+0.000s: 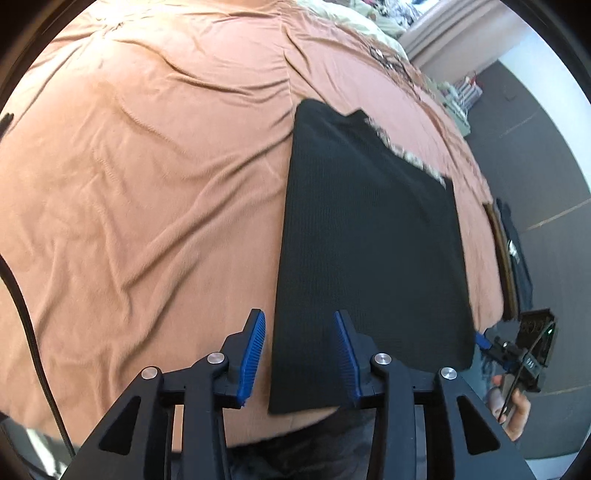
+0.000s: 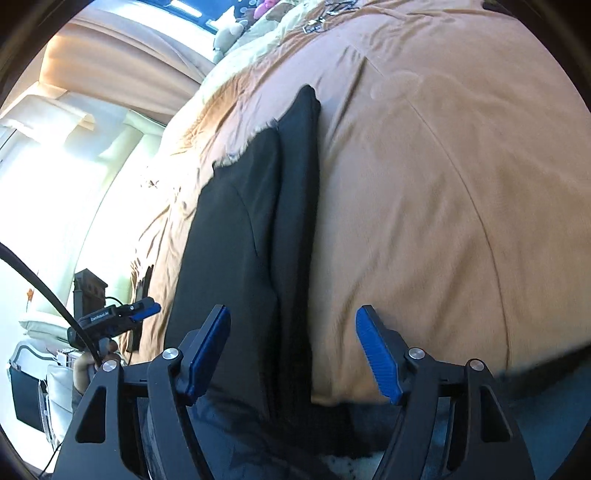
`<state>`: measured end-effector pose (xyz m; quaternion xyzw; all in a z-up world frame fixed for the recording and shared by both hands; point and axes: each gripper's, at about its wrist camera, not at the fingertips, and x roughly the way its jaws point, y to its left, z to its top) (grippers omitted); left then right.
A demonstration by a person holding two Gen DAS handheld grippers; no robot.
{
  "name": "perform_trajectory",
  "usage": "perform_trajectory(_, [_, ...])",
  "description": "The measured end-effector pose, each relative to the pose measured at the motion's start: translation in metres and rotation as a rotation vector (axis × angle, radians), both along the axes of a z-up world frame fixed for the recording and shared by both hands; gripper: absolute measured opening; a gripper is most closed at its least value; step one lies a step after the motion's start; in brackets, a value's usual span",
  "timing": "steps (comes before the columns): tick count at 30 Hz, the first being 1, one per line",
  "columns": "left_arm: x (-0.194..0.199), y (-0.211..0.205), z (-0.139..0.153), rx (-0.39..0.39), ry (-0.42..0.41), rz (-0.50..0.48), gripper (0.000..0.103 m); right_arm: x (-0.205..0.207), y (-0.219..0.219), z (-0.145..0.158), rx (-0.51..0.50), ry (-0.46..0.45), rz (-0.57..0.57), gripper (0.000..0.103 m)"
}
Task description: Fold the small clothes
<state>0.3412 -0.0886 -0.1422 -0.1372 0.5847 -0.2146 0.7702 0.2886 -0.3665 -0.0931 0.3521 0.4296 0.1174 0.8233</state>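
A black garment (image 1: 369, 240) lies flat on the orange-brown bedspread (image 1: 147, 184), folded into a long panel that runs away from me. My left gripper (image 1: 299, 321) hovers over its near left corner; the blue pads stand apart, the cloth's left edge lies below the gap, and nothing is pinched. In the right wrist view the black garment (image 2: 236, 240) shows a lengthwise fold, one layer over another. My right gripper (image 2: 291, 314) is open above its near right edge, with the bedspread (image 2: 443, 184) to the right. Each view catches the other gripper, hand-held, at the bed's near edge: right gripper (image 1: 517, 354), left gripper (image 2: 125, 314).
A black cable (image 1: 29, 314) hangs along the left. Dark clothing (image 1: 517, 266) drapes at the bed's right side, with grey floor (image 1: 535, 147) beyond. Cream bedding and stuffed toys (image 2: 229, 33) sit at the far end. A bright curtained window (image 2: 55, 166) is on the left.
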Motion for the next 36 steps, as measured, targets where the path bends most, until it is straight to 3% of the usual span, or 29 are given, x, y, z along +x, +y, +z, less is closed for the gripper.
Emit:
perform_trajectory(7, [0.037,-0.005,-0.011,-0.048,0.017,0.031,0.04,0.06,0.002,0.003,-0.026,-0.032,0.013,0.069])
perform_trajectory(20, [0.116,-0.028,-0.024,-0.079,0.029,0.039,0.04,0.128,0.003,-0.006,-0.07,-0.024,0.047,0.069])
perform_trajectory(31, [0.156,-0.042,-0.045,-0.114,0.055,0.023,0.04,0.177,0.014,-0.015,-0.101,-0.002,0.096,0.069])
perform_trajectory(33, [0.162,-0.044,-0.046,-0.131,0.054,0.019,0.04,0.178,0.014,-0.018,-0.083,0.006,0.094,0.069])
perform_trajectory(36, [0.169,-0.046,-0.046,-0.144,0.055,0.021,0.039,0.173,0.01,-0.024,0.063,-0.001,0.115,0.069])
